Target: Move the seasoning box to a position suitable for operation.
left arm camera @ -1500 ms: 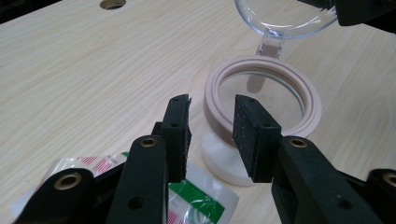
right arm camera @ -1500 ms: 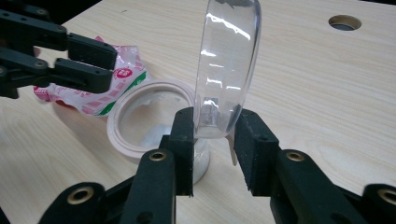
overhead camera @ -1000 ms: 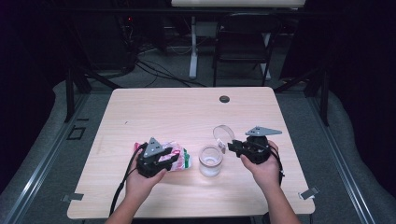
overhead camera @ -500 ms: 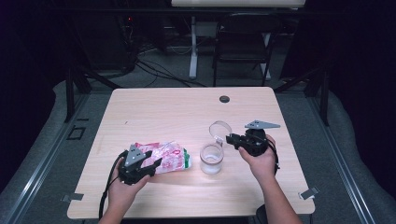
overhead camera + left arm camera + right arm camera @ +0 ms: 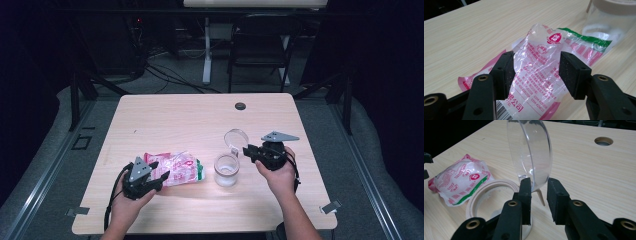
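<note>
A crinkled clear plastic bag [image 5: 180, 167] with pink and green print lies flat on the table left of centre. My left gripper [image 5: 161, 178] is at the bag's near left end. Its jaws have just been opening and now stand apart over the bag [image 5: 541, 62] without pressing on it. A clear jar [image 5: 226, 170] with a cream rim [image 5: 486, 185] stands to the right of the bag. Its hinged clear lid [image 5: 529, 150] is tipped up, and my right gripper [image 5: 539, 192] is shut on the lid's lower edge.
The wooden table [image 5: 190, 120] has a round cable hole [image 5: 240, 106] near its far edge. A dark chair [image 5: 260, 50] and cables stand on the floor behind the table. The jar's wall [image 5: 609, 22] rises just past the bag's green end.
My left gripper has drawn back to the left and toward the person, and its jaws have opened. More of the bag now shows, lying flat. The right gripper has stayed on the lid.
</note>
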Available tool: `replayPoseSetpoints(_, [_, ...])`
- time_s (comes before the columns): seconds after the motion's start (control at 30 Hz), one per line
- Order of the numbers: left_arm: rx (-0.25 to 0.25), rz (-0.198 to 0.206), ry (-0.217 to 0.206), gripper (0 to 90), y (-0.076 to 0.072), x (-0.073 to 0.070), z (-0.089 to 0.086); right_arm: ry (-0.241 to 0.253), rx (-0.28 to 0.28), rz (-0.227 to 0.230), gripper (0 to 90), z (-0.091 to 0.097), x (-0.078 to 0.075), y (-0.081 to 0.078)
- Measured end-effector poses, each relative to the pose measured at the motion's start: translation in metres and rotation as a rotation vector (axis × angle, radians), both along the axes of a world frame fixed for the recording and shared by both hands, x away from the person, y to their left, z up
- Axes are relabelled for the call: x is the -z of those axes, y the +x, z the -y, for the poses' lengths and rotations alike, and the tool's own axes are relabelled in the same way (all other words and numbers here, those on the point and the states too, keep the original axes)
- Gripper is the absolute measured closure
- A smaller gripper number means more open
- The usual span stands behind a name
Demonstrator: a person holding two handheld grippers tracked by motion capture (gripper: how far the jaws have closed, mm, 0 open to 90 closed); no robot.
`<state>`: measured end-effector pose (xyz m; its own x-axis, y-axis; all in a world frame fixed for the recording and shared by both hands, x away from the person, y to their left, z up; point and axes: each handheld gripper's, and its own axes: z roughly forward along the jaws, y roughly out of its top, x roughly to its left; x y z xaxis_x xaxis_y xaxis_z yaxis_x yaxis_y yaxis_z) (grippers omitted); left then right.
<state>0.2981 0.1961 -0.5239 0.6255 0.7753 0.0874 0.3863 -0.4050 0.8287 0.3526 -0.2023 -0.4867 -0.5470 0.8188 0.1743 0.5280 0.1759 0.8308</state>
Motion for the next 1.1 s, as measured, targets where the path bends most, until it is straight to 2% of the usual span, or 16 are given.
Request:
replayPoseSetpoints(0.1, [0.036,-0.018,-0.025,48.6,-0.001,0.006,0.003,0.017,0.004,-0.005,75.2,0.003,0.003,-0.002])
replayPoseSetpoints(0.17, [0.042,-0.024,-0.028,49.7,-0.001,0.008,0.005,0.035,0.005,-0.006,75.4,0.003,0.004,-0.002])
replayPoseSetpoints(0.3, [0.072,-0.050,-0.022,52.3,-0.002,0.013,0.013,0.055,0.009,-0.004,76.2,0.003,0.006,0.001])
replayPoseSetpoints(0.37, [0.079,-0.052,-0.018,52.9,-0.003,0.013,0.014,0.055,0.011,-0.002,76.7,0.003,0.006,0.002])
replayPoseSetpoints(0.47, [0.089,-0.045,0.010,53.4,-0.004,0.016,0.019,0.057,0.008,0.001,77.7,0.001,0.009,0.007])
replayPoseSetpoints(0.6, [0.108,-0.045,0.013,53.3,-0.006,0.016,0.023,0.040,0.010,0.010,75.2,-0.001,0.009,0.006])
replayPoseSetpoints(0.83, [0.148,-0.018,0.058,53.1,-0.010,0.016,0.035,0.044,0.033,0.051,70.5,0.004,0.007,-0.005])
replayPoseSetpoints(0.9, [0.159,-0.014,0.073,52.8,-0.010,0.016,0.039,0.037,0.026,0.053,69.3,0.005,0.008,-0.006])
replayPoseSetpoints(0.97, [0.169,-0.010,0.089,51.3,-0.009,0.017,0.043,0.034,0.013,0.075,68.1,0.005,0.011,-0.011])
replayPoseSetpoints(1.03, [0.189,0.004,0.127,50.5,-0.008,0.019,0.050,0.018,0.017,0.070,67.8,0.006,0.012,-0.014])
replayPoseSetpoints(1.07, [0.189,0.004,0.127,50.3,-0.008,0.019,0.050,0.018,0.017,0.070,67.8,0.006,0.012,-0.014])
replayPoseSetpoints(1.1, [0.200,0.023,0.154,49.7,-0.008,0.019,0.055,0.013,0.020,0.069,67.2,0.007,0.014,-0.017])
